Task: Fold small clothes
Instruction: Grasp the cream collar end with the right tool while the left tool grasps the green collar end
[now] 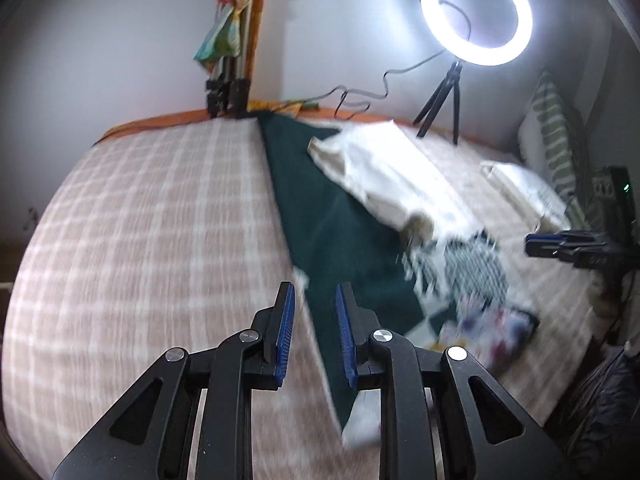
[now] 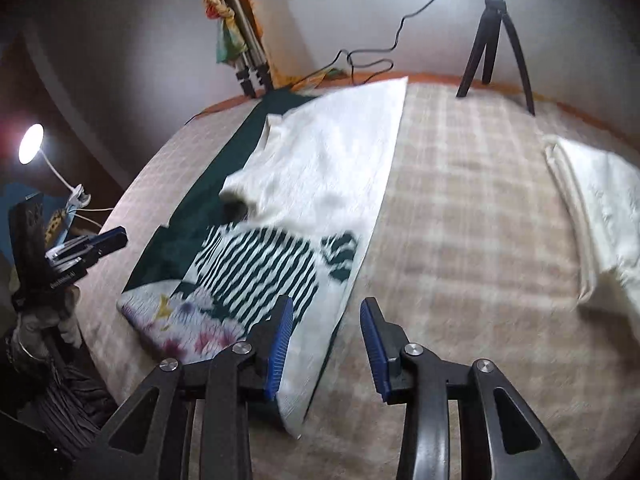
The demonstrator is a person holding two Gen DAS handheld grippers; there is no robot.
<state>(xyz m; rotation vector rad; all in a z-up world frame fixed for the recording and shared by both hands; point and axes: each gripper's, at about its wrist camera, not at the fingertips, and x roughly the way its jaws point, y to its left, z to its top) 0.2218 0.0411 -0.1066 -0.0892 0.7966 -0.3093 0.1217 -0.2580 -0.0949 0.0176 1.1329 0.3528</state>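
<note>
A dark green cloth lies spread on the checked bed. A white garment lies crumpled on it. Nearer me are a green-and-white striped piece and a floral piece. My left gripper hovers over the green cloth's left edge, jaws apart with nothing between them. My right gripper hangs open over the white garment's near right edge without gripping it. Each gripper shows at the side of the other's view.
A folded white cloth lies on the bed's right side. A ring light on a small tripod stands at the far edge. A folded tripod leans on the wall. A desk lamp glows at left.
</note>
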